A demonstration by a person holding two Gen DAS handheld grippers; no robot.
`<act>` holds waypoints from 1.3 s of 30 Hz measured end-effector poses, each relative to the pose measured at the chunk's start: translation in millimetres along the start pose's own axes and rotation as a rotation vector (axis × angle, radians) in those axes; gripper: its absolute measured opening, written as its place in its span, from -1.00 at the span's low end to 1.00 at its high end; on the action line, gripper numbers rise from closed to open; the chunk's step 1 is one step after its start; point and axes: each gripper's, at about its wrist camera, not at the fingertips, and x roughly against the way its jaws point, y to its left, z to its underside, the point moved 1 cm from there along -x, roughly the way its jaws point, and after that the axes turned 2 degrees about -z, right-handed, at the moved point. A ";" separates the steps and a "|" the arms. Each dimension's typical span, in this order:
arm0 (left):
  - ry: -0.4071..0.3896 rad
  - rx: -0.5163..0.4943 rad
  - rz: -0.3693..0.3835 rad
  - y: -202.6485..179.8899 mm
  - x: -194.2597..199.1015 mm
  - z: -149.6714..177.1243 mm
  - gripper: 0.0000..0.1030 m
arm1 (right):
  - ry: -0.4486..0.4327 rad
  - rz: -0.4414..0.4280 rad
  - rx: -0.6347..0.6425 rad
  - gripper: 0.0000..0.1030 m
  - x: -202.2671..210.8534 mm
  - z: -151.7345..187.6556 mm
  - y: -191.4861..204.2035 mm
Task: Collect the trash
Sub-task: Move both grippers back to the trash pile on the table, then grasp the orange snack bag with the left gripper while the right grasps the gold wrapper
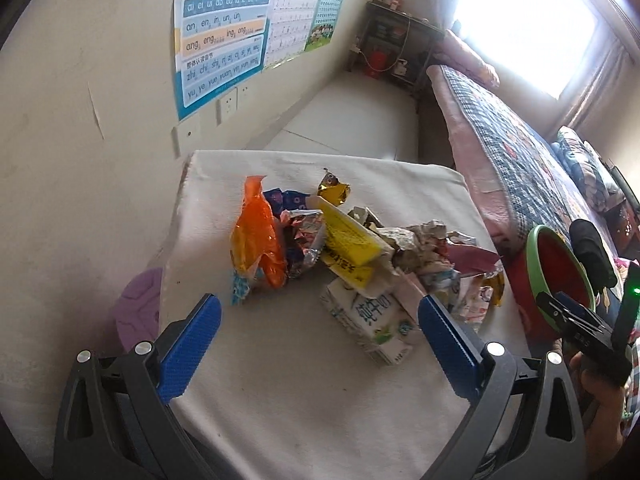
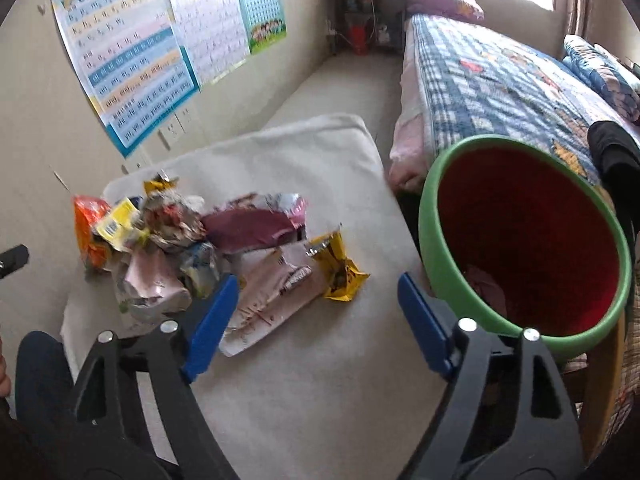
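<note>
A heap of trash lies on a white cloth-covered table point(image 1: 280, 380): an orange wrapper point(image 1: 256, 240), a yellow packet point(image 1: 352, 240), a crushed milk carton point(image 1: 368, 320), crumpled paper point(image 1: 420, 248). My left gripper point(image 1: 320, 316) is open and empty, just short of the carton. My right gripper point(image 2: 316, 292) is open and empty above the table point(image 2: 320, 400), between a yellow-gold wrapper point(image 2: 340, 268) and a red bin with a green rim point(image 2: 532, 240). A pink wrapper point(image 2: 276, 280) lies by its left finger. Something pink lies inside the bin.
A bed with a checked quilt point(image 2: 480, 72) stands right of the table. Posters point(image 1: 224, 40) hang on the left wall. A purple stool point(image 1: 140, 308) sits at the table's left edge. A dark shelf point(image 1: 396, 40) stands in the far corner.
</note>
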 end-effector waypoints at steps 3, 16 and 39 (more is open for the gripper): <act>0.016 -0.018 -0.003 5.7 -14.1 -2.9 0.83 | 0.029 0.007 0.002 0.43 -15.6 -1.8 -2.2; 0.053 0.046 -0.055 40.3 -69.4 -34.2 0.76 | 0.145 0.034 0.026 0.17 -76.6 -7.5 -5.7; 0.082 0.071 -0.071 57.1 -93.7 -35.7 -0.27 | 0.156 -0.026 0.009 -0.85 -76.8 -15.5 -5.9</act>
